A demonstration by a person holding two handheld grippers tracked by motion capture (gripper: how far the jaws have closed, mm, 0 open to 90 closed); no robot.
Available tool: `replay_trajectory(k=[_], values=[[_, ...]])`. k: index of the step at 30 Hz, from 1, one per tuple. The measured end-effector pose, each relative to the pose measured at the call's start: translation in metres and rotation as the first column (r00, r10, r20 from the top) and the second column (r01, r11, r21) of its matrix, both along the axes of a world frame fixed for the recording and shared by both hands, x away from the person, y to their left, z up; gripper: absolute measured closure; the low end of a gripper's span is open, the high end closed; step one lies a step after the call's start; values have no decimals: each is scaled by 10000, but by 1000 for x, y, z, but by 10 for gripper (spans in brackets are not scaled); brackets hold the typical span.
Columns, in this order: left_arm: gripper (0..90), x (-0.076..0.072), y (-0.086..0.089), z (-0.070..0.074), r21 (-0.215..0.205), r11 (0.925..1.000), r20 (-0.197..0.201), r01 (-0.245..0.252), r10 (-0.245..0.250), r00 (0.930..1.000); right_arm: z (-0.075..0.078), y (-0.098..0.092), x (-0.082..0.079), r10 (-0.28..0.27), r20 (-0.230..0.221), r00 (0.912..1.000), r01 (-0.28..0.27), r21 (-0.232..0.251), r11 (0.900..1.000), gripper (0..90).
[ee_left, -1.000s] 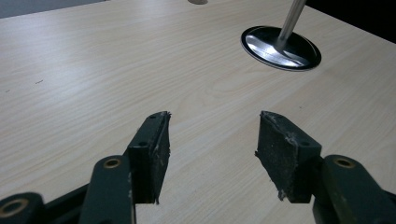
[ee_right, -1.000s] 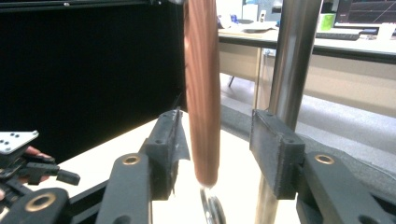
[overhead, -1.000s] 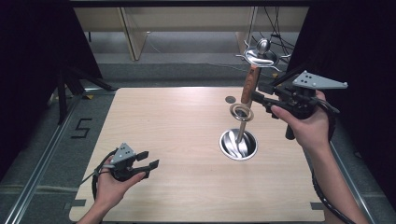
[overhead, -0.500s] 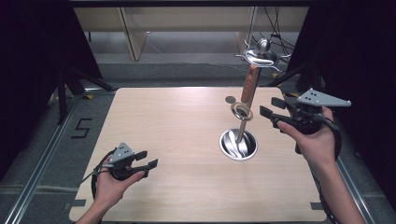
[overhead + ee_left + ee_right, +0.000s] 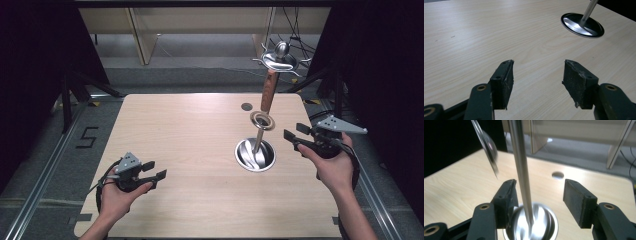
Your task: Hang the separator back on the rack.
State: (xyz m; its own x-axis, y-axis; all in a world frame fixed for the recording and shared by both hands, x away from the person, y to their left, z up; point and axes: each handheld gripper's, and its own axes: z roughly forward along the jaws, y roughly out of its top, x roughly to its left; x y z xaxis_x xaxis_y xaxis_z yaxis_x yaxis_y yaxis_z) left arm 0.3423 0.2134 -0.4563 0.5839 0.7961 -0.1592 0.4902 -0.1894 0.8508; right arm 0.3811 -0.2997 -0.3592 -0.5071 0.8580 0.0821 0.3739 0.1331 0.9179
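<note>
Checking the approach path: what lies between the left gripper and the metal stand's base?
Nothing: bare table runs from the left gripper to the stand's base, seen in the high and left gripper views.

table [image 5: 190, 150]: light wood, rounded corners
hole [image 5: 246, 106]: dark, round, near table's far edge, right of middle
floor mark "5" [image 5: 87, 137]: off table's left edge
rails [image 5: 45, 175]: along floor both sides
wooden legs [image 5: 142, 35]: beyond far edge

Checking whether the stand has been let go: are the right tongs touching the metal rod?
Apart. In the high view the right tongs sit open, with bare table between them and the metal rod.
</note>
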Motion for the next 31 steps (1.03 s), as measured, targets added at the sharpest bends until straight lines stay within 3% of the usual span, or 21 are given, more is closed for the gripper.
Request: replay_trajectory(k=[1,2,3,4,5,6,9,10,13,14,18,20,21,24,25,27,28,31], values=[[405,0,0,0,0,10000,0,0,0,10000,-5,0,-1,-102,-275,9996,103,36,9999,440],[405,0,0,0,46,10000,-21,-29,29,10000,-5,0,-1,-102,-275,9996,103,36,9999,440],[405,0,-1,-1,35,10000,-49,-56,56,10000,-12,0,-1,-132,-533,9985,146,268,9995,439],[404,0,0,-1,62,10000,-112,33,-33,9999,-22,-2,-2,-140,-692,9975,153,173,9997,439],[404,0,0,-2,47,10000,-92,7,-7,10000,-27,-2,-1,-141,-617,9980,150,152,9998,439],[404,0,0,-2,155,9999,-37,13,-12,10000,-31,-2,-3,-222,-912,9956,244,226,9994,439],[404,0,0,-2,204,9998,-64,37,-35,10000,-44,-2,-3,-302,-1032,9942,345,400,9986,439],[404,-1,-1,-3,174,9998,-105,123,-121,9999,-52,-4,-2,-343,-1106,9933,358,113,9993,439],[404,-2,-1,-3,178,9998,-130,57,-55,9999,-59,-6,-3,-524,-1204,9913,544,132,9984,439],[404,-2,-1,-4,215,9996,-95,157,-155,9998,-67,-9,-4,-714,-1177,9905,700,-159,9974,439],[403,-2,0,-4,92,9999,-164,135,-133,9998,-78,-16,-4,-726,-1095,9913,688,-377,9969,443],[403,-1,1,-4,140,9998,-151,152,-150,9998,-83,-21,-5,-909,-1288,9875,887,-229,9958,442],[403,-1,2,-5,52,9999,-222,154,-153,9996,-84,-22,-6,-1293,-1557,9793,1285,-154,9916,443],[403,0,3,-5,153,9998,-217,139,-136,9997,-86,-26,-5,-1291,-1318,9828,1270,-245,9916,443],[403,1,3,-6,17,9999,-294,141,-140,9995,-87,-24,-6,-1352,-1480,9797,1373,39,9905,443],[403,1,3,-6,48,10000,-229,82,-80,9997,-88,-23,-6,-1276,-1501,9804,1299,57,9915,442],[403,1,3,-7,54,9999,-253,116,-115,9996,-87,-24,-6,-1271,-1412,9818,1262,-150,9919,441],[403,2,3,-7,33,9999,-247,150,-150,9996,-87,-25,-5,-1075,-1258,9862,1061,-173,9942,439]])
